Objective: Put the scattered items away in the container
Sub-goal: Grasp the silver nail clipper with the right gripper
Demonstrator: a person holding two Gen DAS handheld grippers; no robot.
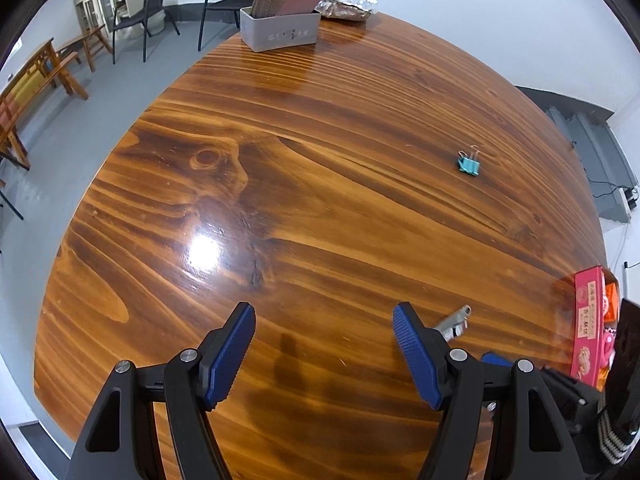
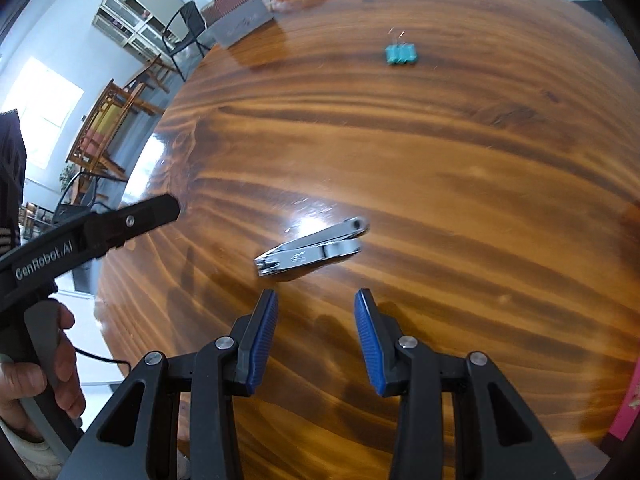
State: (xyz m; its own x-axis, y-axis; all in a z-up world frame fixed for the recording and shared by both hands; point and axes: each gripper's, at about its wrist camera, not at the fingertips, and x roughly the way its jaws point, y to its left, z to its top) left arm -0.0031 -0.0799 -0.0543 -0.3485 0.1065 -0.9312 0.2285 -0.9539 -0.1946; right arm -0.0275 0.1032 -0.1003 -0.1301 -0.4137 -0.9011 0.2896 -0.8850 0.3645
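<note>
Two handheld grippers hang over a round, glossy wooden table [image 1: 320, 140], both tilted steeply down toward it. At the left, the left gripper [image 1: 324, 354] has its blue pads spread wide apart with only bare wood between them. In the right wrist view a person's hand [image 2: 36, 376] grips its handle beyond the table's left edge. Next comes the right gripper [image 2: 316, 340], its jaws partly apart and holding nothing. A silver nail clipper [image 2: 312, 250] lies flat on the wood just ahead of its fingertips, not touching them. Farther right and toward the far edge, a teal binder clip [image 1: 469, 165] rests alone, well apart from the clipper. A pink box [image 1: 588, 328] sits at the table's right edge. At the far edge stands a grey container [image 1: 280, 34], brown items sticking up from it, with a foil packet [image 1: 346, 2] just beside it.
</note>
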